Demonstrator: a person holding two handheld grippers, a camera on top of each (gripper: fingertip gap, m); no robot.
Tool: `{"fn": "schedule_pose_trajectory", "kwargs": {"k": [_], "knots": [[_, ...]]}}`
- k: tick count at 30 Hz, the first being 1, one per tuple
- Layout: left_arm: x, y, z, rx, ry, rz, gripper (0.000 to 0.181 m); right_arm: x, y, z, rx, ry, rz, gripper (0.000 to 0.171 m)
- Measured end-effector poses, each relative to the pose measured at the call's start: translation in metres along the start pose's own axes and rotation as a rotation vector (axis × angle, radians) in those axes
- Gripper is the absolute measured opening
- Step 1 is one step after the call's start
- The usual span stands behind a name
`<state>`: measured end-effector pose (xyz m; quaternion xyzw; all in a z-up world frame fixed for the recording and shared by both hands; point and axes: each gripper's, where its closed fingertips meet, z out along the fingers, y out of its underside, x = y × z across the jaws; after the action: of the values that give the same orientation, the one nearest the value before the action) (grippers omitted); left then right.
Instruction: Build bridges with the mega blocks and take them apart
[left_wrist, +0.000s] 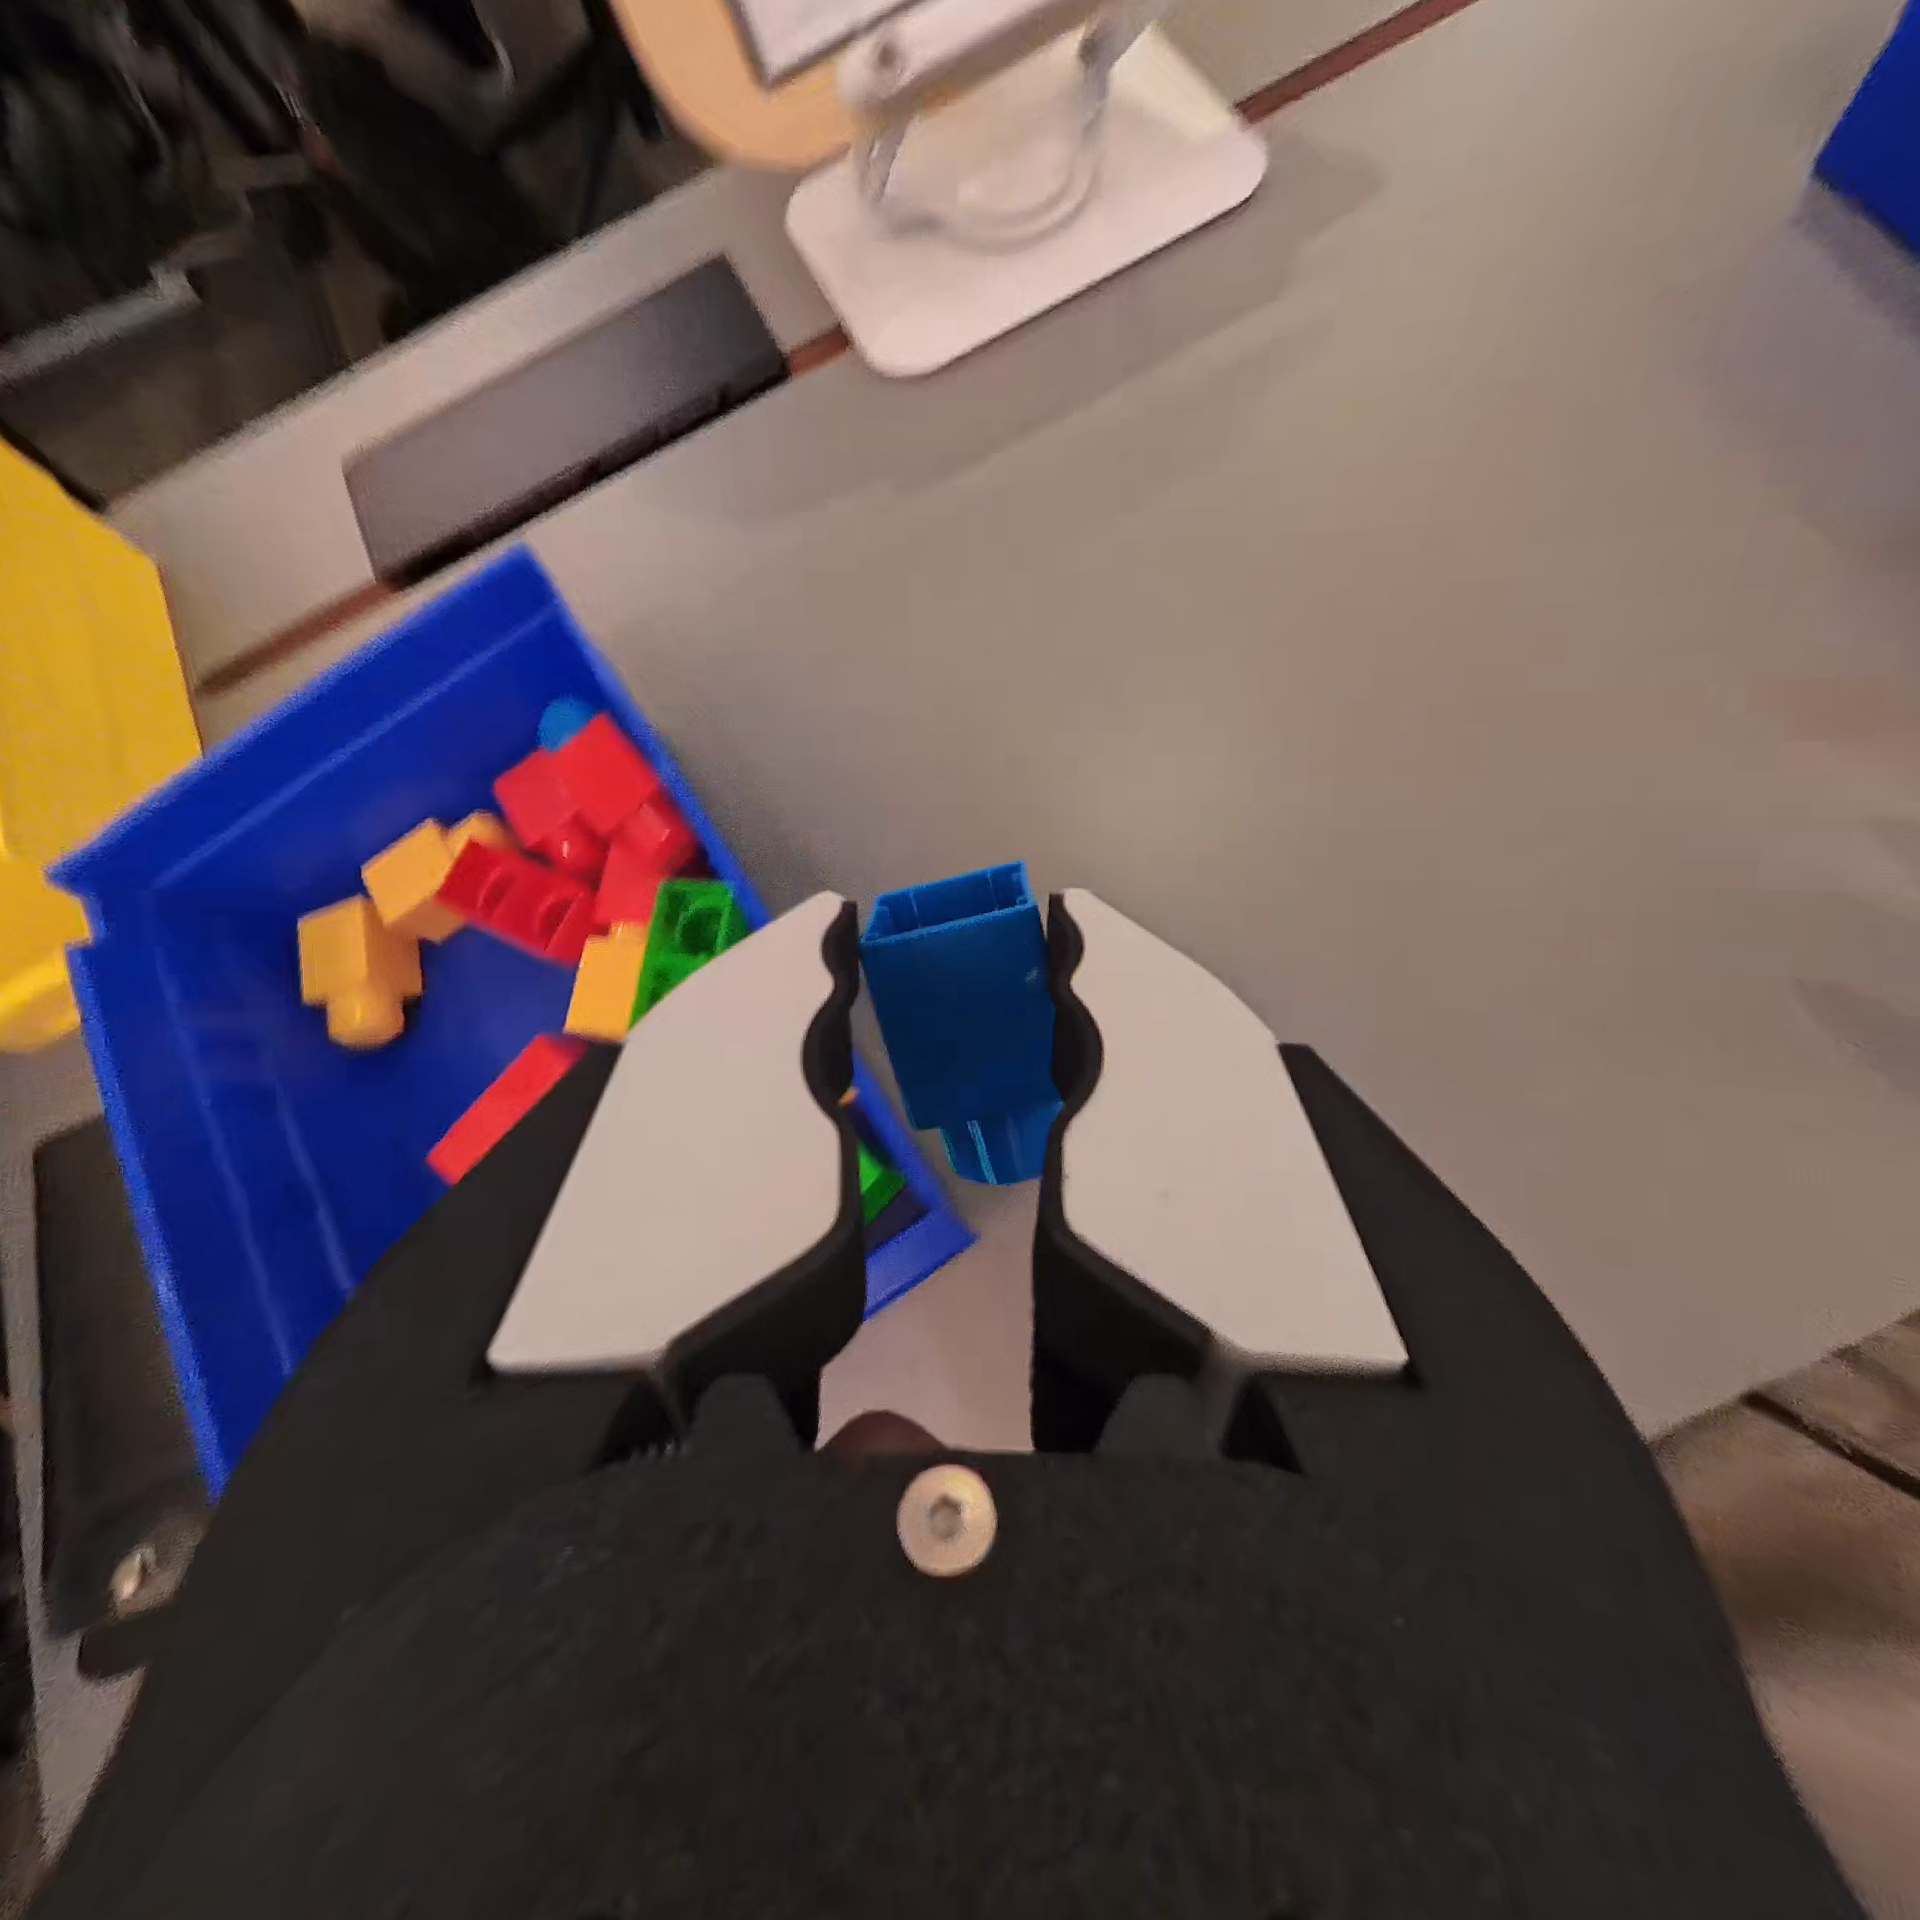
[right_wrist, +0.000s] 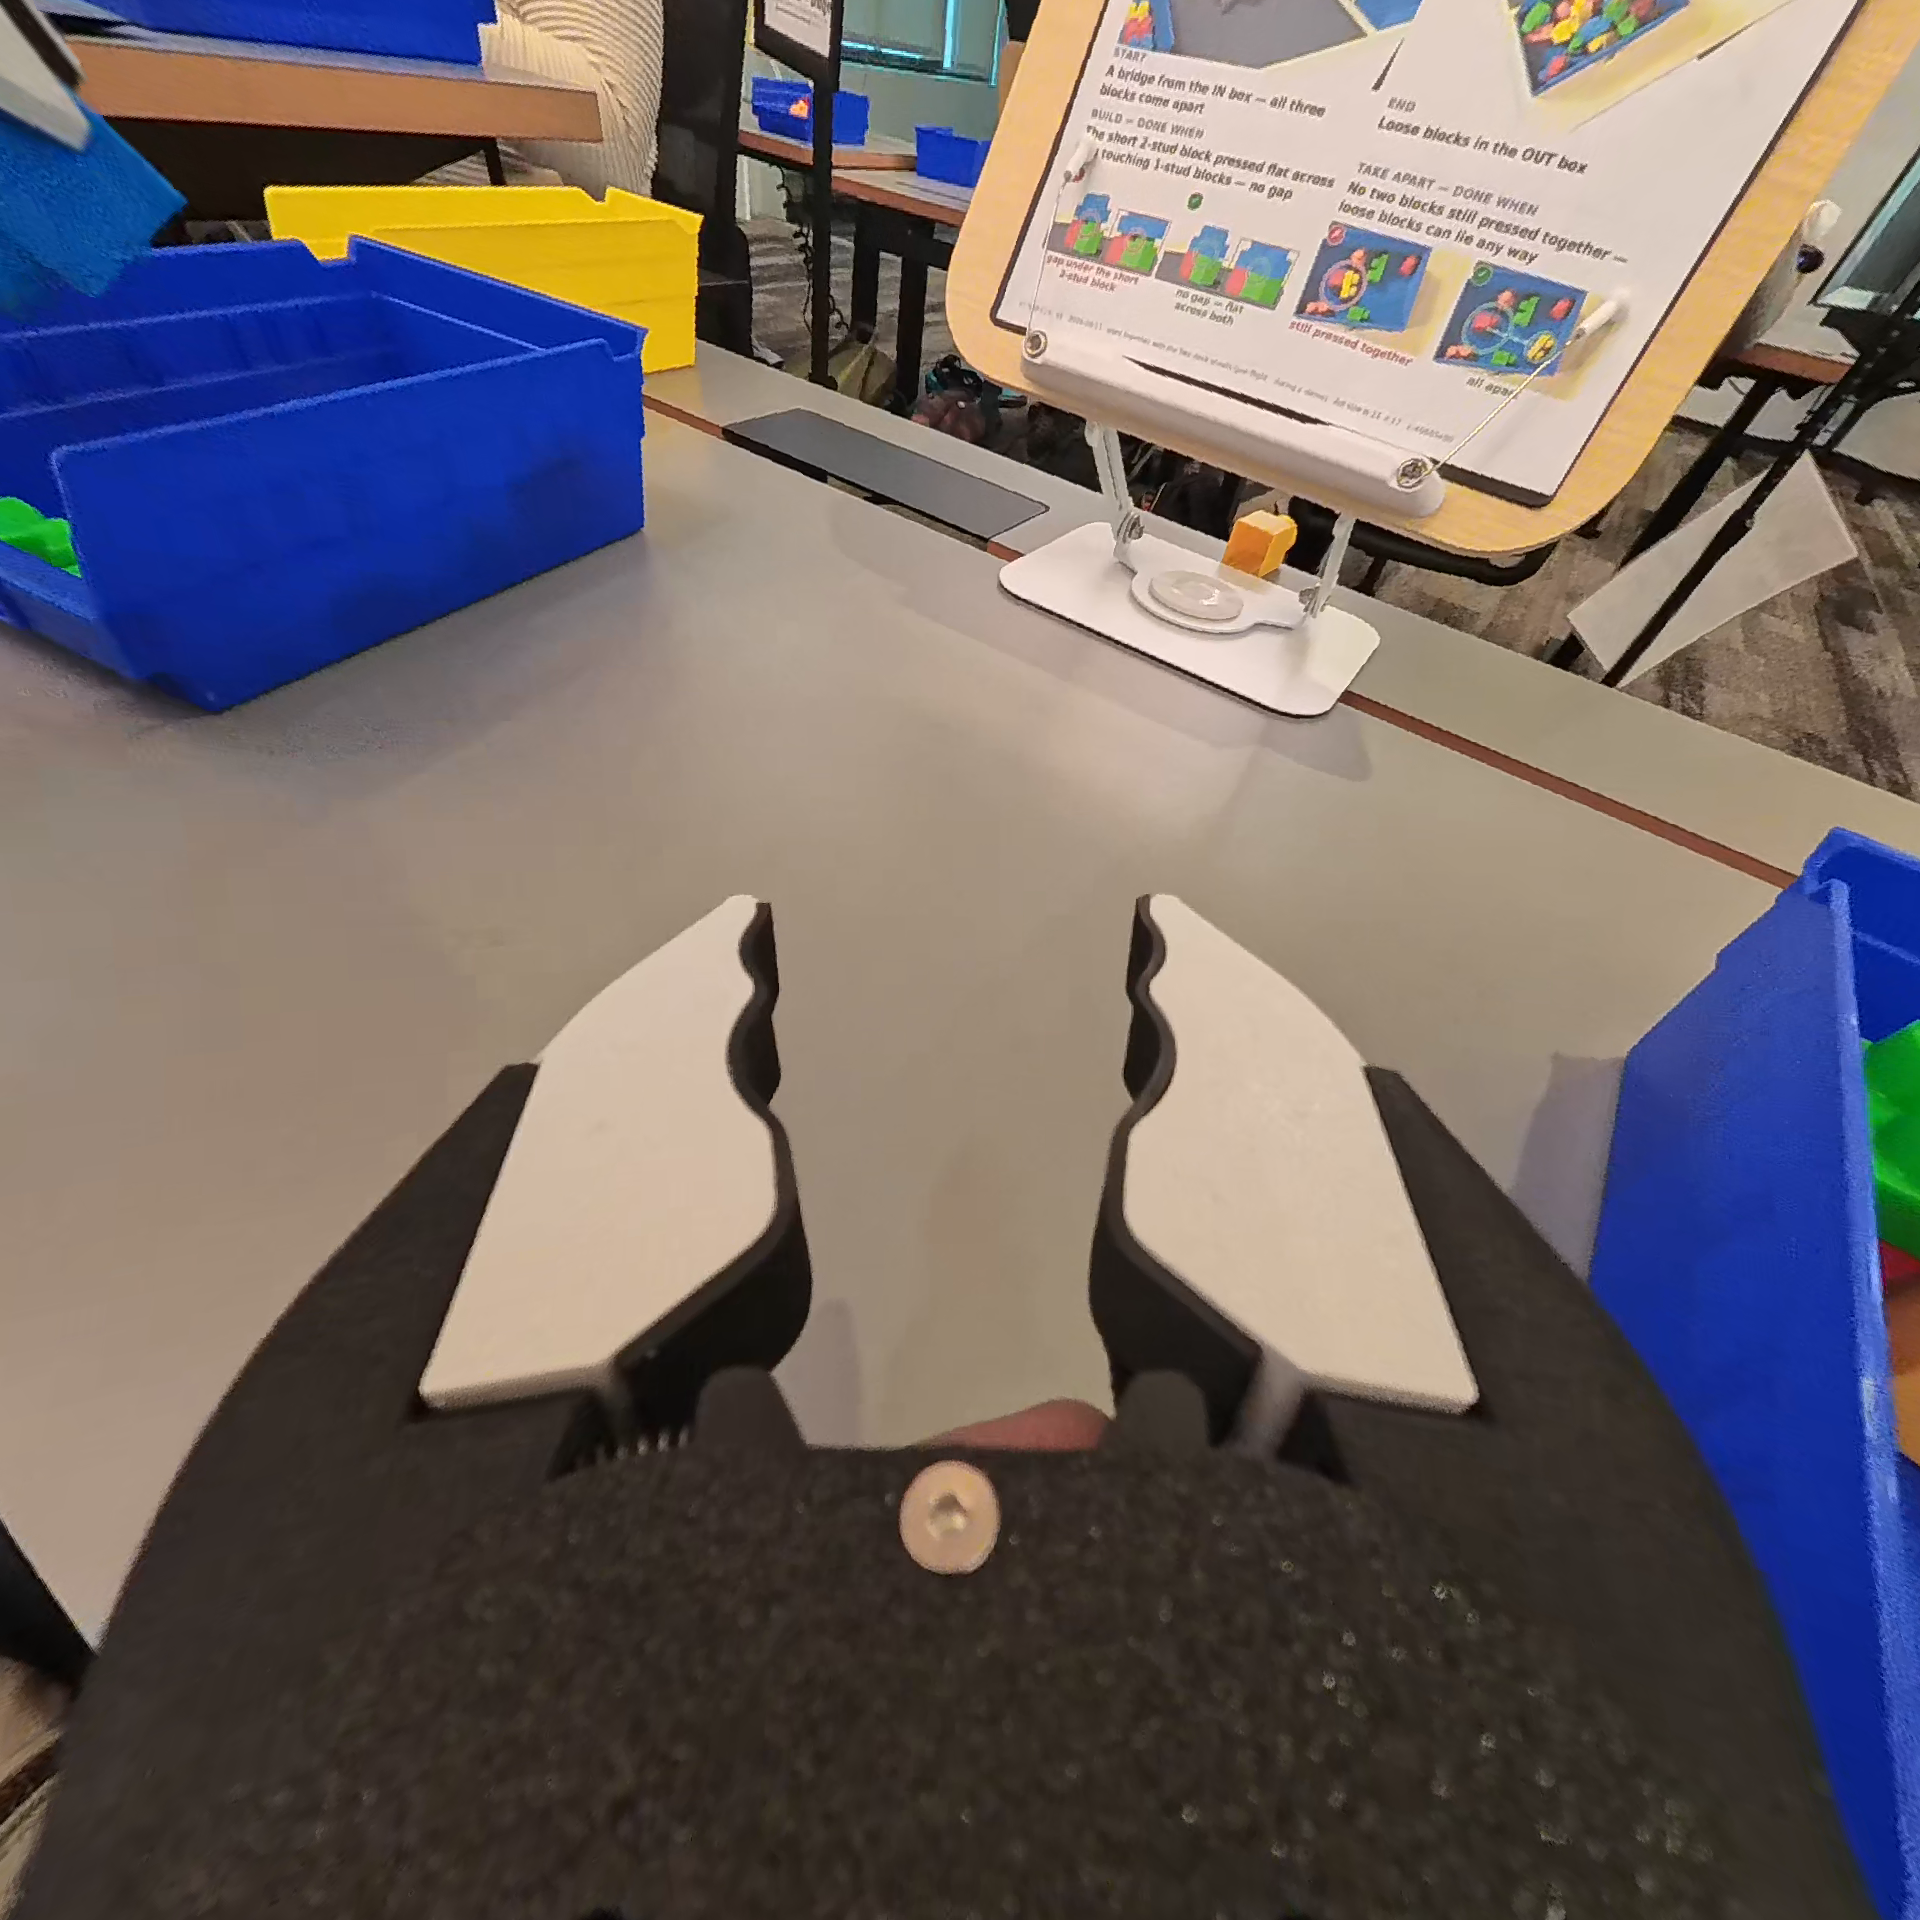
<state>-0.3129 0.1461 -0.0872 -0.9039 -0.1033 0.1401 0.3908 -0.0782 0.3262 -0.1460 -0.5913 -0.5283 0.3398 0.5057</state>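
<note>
My left gripper (left_wrist: 951, 925) is shut on a blue block (left_wrist: 961, 1013), held in the air above the grey table, just right of a blue bin (left_wrist: 260, 1091). That bin holds several loose red, yellow and green blocks (left_wrist: 566, 831). In the right wrist view the same blue block (right_wrist: 62, 208) shows at the top left, above the blue bin (right_wrist: 343, 520). My right gripper (right_wrist: 951, 935) is open and empty over the bare grey table. A second blue bin (right_wrist: 1745, 1247) at the right edge holds green and red blocks (right_wrist: 1896, 1132).
A white stand (right_wrist: 1195, 613) carries an instruction board (right_wrist: 1403, 229) at the table's far edge, with an orange block (right_wrist: 1259, 540) on its base. A yellow bin (right_wrist: 540, 260) sits behind the left blue bin. A black panel (right_wrist: 883, 468) lies flush in the tabletop. The tips of one gripper are about 30 cm away from the tips of the other.
</note>
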Motion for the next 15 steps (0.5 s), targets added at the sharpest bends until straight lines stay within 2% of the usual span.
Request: {"fn": "schedule_pose_trajectory", "kwargs": {"k": [3,7,11,15], "knots": [[0.047,0.001,0.022,0.056,0.004,0.061,0.034,0.003,0.001,0.0,-0.004,0.009,-0.004,0.065],[0.1,0.025,0.076,-0.055,0.14,0.074,0.034,0.007,0.003,-0.001,-0.008,0.017,0.0,0.065],[0.113,0.023,0.118,-0.174,0.2,0.109,0.034,0.01,0.005,-0.001,-0.016,0.016,0.006,0.065],[0.12,0.017,0.152,-0.25,0.263,0.047,0.034,0.011,0.006,-0.001,-0.022,0.016,0.006,0.064]]}}
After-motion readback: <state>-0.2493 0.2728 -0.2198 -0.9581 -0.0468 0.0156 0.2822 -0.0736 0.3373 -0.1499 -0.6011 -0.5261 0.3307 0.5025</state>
